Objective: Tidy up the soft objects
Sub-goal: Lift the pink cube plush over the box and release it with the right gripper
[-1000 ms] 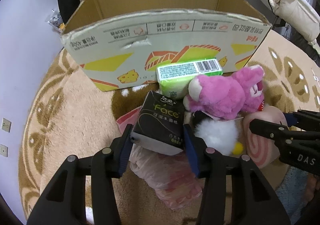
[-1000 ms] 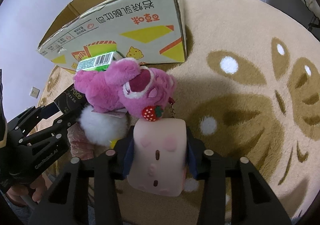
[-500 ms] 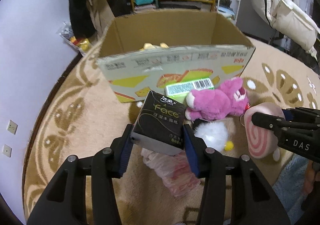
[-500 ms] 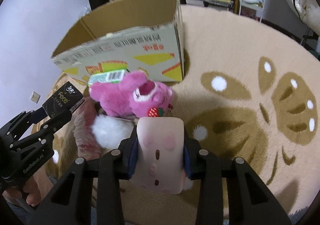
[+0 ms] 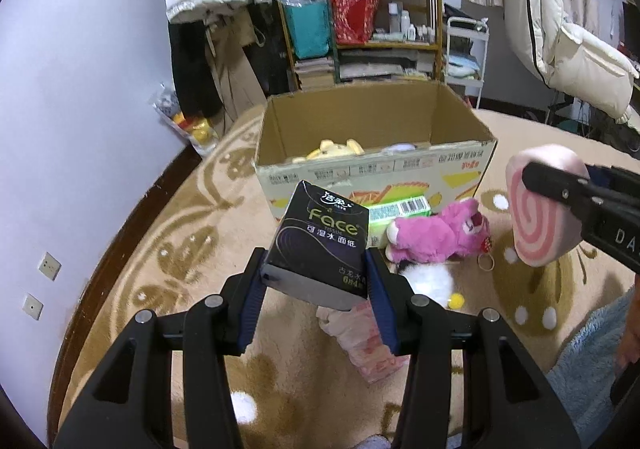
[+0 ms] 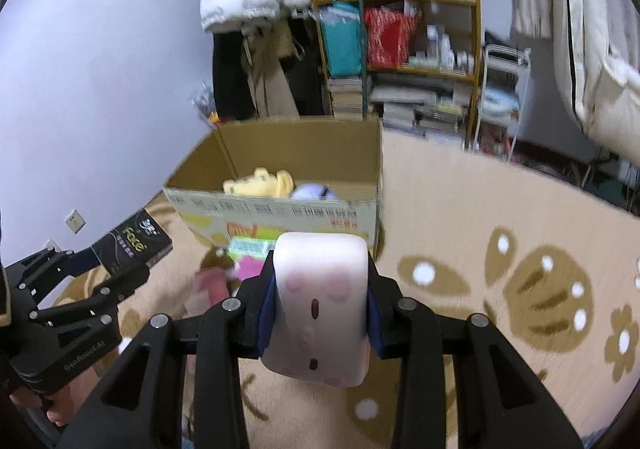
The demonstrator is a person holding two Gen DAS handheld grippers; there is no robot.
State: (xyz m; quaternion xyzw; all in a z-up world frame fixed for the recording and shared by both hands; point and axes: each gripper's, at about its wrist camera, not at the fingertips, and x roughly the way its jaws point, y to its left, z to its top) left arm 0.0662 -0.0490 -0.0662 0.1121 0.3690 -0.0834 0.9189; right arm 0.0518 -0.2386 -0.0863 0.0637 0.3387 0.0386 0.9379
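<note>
Left gripper [image 5: 316, 281] clenched on the black tissue pack [image 5: 320, 249], lifted at frame centre above the rug [image 5: 140, 269]. Right gripper [image 6: 320, 313] clamped on the pink swirl cushion [image 6: 320, 309], raised at lower centre. Behind both, open cardboard box [image 5: 376, 169] with yellow plush [image 6: 258, 183] inside. Below it, pink bear plush [image 5: 436, 235] and green tissue pack [image 5: 400, 209] lying on the rug.

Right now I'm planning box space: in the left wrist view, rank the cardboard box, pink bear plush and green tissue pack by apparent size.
1. cardboard box
2. pink bear plush
3. green tissue pack, partly hidden by the black tissue pack shut in the left gripper, so unsure.
</note>
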